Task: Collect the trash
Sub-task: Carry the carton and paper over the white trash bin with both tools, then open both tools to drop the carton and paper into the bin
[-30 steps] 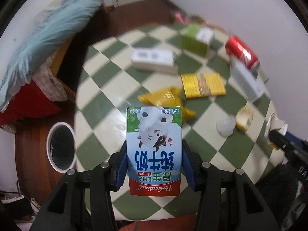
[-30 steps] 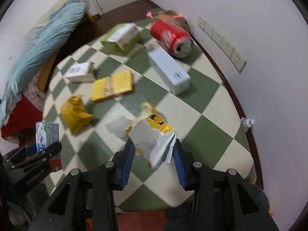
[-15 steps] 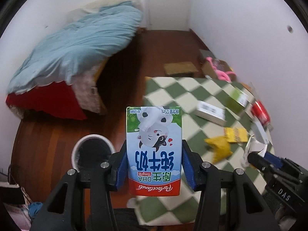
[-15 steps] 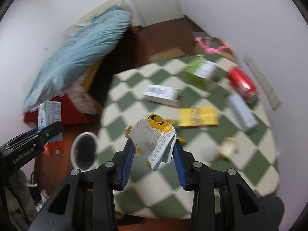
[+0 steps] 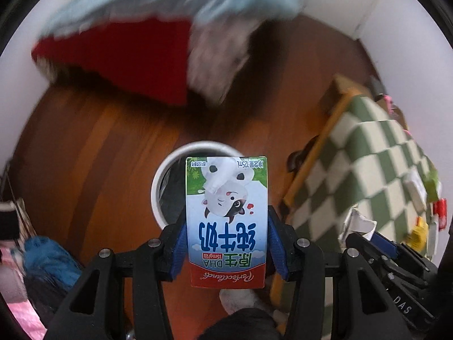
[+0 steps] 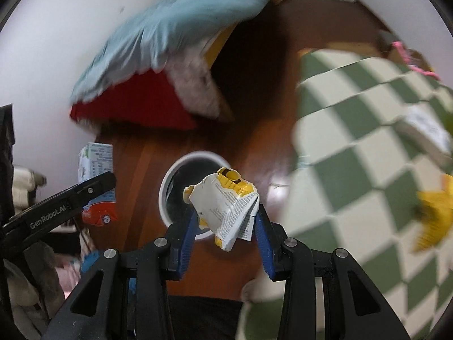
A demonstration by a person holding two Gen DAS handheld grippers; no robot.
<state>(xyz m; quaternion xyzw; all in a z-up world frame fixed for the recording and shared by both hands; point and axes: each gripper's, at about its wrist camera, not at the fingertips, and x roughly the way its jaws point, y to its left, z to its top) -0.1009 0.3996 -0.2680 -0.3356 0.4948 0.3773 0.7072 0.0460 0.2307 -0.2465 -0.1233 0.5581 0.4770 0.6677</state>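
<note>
1. Motion blur smears your surroundings: the bedding and the checkered table (image 5: 376, 170) with its leftover litter are hard to make out.
2. The milk carton (image 5: 226, 221) covers part of the white-rimmed bin (image 5: 170, 170) in your left view; the bin's inside is dark.
3. Your left gripper (image 5: 226, 246) is clamped on the carton, held upside down above the bin.
4. Your right gripper (image 6: 226, 235) pinches a crumpled yellow-and-white wrapper (image 6: 223, 206), also in front of the bin's mouth.
</note>
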